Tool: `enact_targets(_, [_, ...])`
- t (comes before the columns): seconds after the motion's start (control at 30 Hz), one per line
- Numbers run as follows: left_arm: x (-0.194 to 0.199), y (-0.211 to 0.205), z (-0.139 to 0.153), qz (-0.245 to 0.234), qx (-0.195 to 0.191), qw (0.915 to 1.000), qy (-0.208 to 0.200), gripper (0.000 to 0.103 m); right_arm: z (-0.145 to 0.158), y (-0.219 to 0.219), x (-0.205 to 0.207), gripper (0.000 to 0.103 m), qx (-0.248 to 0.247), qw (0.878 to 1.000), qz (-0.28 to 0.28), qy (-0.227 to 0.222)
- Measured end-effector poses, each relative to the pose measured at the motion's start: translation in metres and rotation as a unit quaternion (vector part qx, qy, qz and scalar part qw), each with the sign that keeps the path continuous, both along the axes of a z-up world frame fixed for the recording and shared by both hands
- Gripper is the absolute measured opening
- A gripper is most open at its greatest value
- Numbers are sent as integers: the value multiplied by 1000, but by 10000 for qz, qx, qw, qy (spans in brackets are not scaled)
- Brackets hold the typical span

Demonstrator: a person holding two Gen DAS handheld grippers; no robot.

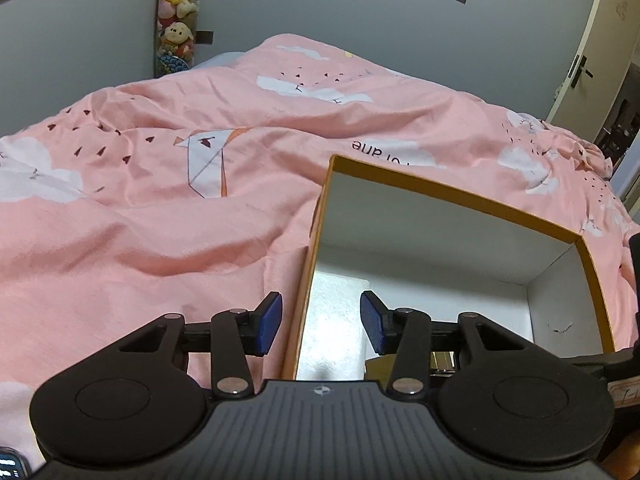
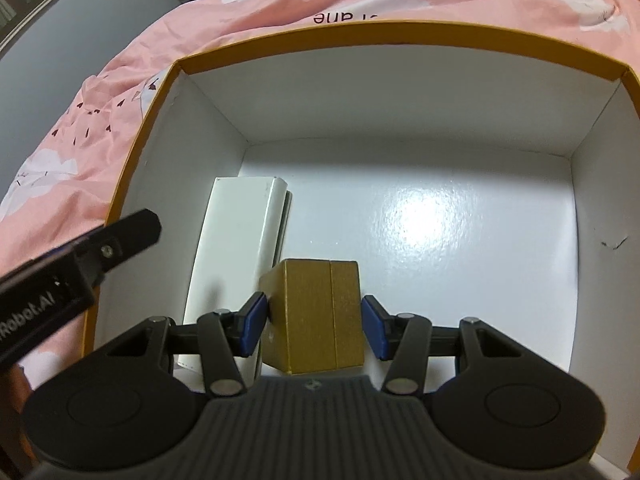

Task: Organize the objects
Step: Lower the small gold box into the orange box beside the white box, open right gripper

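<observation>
Right wrist view: gold box (image 2: 316,316) inside orange-rimmed carton (image 2: 400,36), near front wall, white box (image 2: 236,248) just left. Right gripper (image 2: 314,328) straddles gold box; pads close to its sides, contact unclear. Left gripper (image 1: 320,322) parted, empty, astride carton's left wall (image 1: 308,280); gold box mostly hidden there.

The right tool (image 2: 314,330) hides the gold box's (image 2: 316,316) near end and the white box's (image 2: 236,248) base.

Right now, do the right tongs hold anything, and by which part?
It cannot be told: the right tongs bracket the small gold cardboard box by its sides.
</observation>
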State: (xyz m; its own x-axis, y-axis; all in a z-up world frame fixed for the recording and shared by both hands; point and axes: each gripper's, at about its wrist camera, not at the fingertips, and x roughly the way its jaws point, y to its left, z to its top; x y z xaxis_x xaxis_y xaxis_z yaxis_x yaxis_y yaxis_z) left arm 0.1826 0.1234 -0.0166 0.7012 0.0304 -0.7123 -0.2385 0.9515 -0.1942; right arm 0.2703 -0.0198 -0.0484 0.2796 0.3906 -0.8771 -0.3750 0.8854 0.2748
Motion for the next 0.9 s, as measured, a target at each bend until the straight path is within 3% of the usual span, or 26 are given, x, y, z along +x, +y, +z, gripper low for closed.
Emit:
enact_targets(0.13, [0, 2, -4, 32, -79, 10000, -31, 52, 5, 1, -3, 53, -33, 9988, 440, -220])
enact_targets(0.2, [0, 4, -3, 68, -107, 9999, -38, 52, 14, 4, -7, 53, -248, 9932, 907, -681])
enact_targets(0.27, [2, 7, -2, 87, -185, 9998, 12, 52, 25, 8, -12, 53, -531, 9801, 1419, -1285])
enact_targets(0.37, [7, 10, -4, 124, -313, 9994, 106, 52, 39, 15, -17, 53, -867, 9493, 2151, -2124])
enact_targets(0.47, [11, 12, -8, 182, -364, 9989, 217, 48, 47, 24, -21, 53, -1135, 9077, 2831, -2883])
enact_targets(0.57, [13, 13, -10, 197, -397, 9987, 257, 47, 41, 36, -25, 53, -1540, 8553, 3471, -3525])
enact_targets(0.6, [13, 13, -11, 202, -393, 9987, 259, 47, 40, 39, -24, 53, -1639, 8430, 3604, -3641])
enact_targets(0.8, [18, 14, -18, 235, -410, 9983, 327, 46, 24, 55, -20, 53, -1952, 7788, 4210, -4220])
enact_targets(0.9, [21, 14, -22, 251, -415, 9981, 379, 45, 16, 63, -17, 53, -2020, 7619, 4349, -4353])
